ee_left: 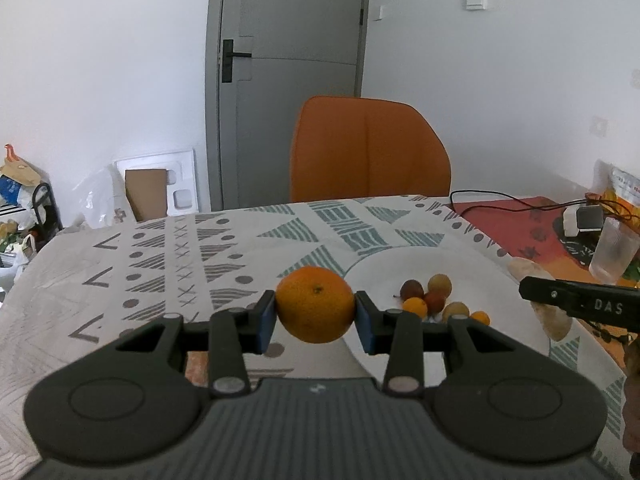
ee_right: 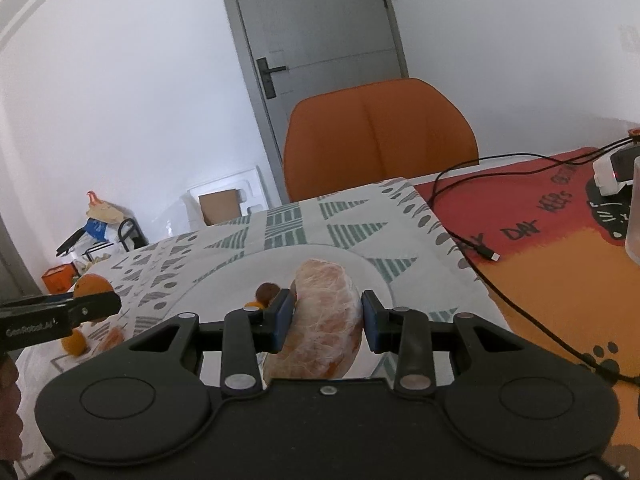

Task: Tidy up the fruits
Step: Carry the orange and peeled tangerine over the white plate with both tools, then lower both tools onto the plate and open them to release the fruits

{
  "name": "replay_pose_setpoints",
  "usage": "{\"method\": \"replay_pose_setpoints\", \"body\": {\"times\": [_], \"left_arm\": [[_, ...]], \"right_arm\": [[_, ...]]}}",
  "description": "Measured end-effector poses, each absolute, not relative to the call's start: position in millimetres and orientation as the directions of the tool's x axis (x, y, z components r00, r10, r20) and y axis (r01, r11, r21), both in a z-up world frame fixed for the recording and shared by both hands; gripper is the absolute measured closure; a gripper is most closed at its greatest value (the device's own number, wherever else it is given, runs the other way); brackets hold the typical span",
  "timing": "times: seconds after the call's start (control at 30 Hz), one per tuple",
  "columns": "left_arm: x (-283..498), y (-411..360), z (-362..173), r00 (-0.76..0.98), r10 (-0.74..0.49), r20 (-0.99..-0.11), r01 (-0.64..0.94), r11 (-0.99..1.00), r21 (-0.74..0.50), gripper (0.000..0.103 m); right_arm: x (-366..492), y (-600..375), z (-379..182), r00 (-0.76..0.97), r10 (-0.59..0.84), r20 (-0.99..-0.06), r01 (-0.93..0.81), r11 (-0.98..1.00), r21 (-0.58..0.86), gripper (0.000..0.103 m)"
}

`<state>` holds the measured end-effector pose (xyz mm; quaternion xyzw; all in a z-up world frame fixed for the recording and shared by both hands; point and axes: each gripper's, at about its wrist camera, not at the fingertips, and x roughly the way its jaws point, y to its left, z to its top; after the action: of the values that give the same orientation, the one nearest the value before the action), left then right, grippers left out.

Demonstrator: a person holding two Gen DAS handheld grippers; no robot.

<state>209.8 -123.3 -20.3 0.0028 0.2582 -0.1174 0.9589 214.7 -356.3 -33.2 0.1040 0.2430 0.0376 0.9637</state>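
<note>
Your left gripper [ee_left: 316, 314] has its blue-padded fingers [ee_left: 266, 320] closed partway on a whole orange [ee_left: 315, 309]: round, smooth, lightly dimpled skin with a small dark stem scar on top, pinched at both sides and lifted clear of the worktop [ee_left: 160, 264], which wears a matte white cloth printed with grey and teal triangles, dots and crosses. Just beyond and to the right of those fingers sits a plain white plate [ee_left: 472, 272] carrying a cluster of small round fruits [ee_left: 434, 298], some orange, some dark red, some dull yellow-green. Your right gripper [ee_right: 329, 316] grips a peeled citrus piece [ee_right: 326, 320] between its own blue pads [ee_right: 370, 322]: a curved, pale orange crescent webbed with white fibrous pith, held above the same plate [ee_right: 224, 284]. To the right of those fingers a thin black cable [ee_right: 464, 240] trails over a red and orange mat [ee_right: 560, 264]; past both pairs stands an orange chair [ee_right: 380, 136] with a smooth, seamed back.
</note>
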Motion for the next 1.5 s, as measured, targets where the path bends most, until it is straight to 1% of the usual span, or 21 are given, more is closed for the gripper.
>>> {"method": "replay_pose_setpoints", "body": {"times": [0.43, 0.53, 0.8, 1.1, 1.23, 1.37, 1.5], "left_arm": [[234, -139, -33, 0.813, -0.252, -0.525, 0.257, 0.964, -0.066, 0.063], [238, -140, -35, 0.808, -0.255, -0.532, 0.26, 0.963, -0.067, 0.063], [246, -148, -40, 0.795, -0.278, -0.539, 0.279, 0.957, -0.081, 0.063], [244, -170, -43, 0.769, -0.329, -0.548, 0.336, 0.937, -0.092, 0.063], [242, -180, -42, 0.76, -0.346, -0.55, 0.361, 0.929, -0.086, 0.063], [243, -185, -44, 0.756, -0.338, -0.561, 0.362, 0.929, -0.073, 0.062], [241, -183, -44, 0.77, -0.312, -0.557, 0.336, 0.94, -0.063, 0.063]], "right_arm": [[247, -356, -48, 0.856, 0.102, -0.507, 0.007, 0.978, 0.209, 0.068], [250, -356, -53, 0.846, 0.109, -0.522, 0.01, 0.976, 0.219, 0.066], [230, -357, -41, 0.868, 0.102, -0.487, 0.008, 0.976, 0.219, 0.064], [210, -364, -46, 0.861, 0.09, -0.5, 0.038, 0.97, 0.239, 0.062], [201, -366, -44, 0.869, 0.078, -0.489, 0.051, 0.968, 0.246, 0.061], [194, -365, -43, 0.877, 0.078, -0.475, 0.05, 0.967, 0.251, 0.056], [194, -361, -44, 0.874, 0.092, -0.478, 0.04, 0.965, 0.258, 0.056]]}}
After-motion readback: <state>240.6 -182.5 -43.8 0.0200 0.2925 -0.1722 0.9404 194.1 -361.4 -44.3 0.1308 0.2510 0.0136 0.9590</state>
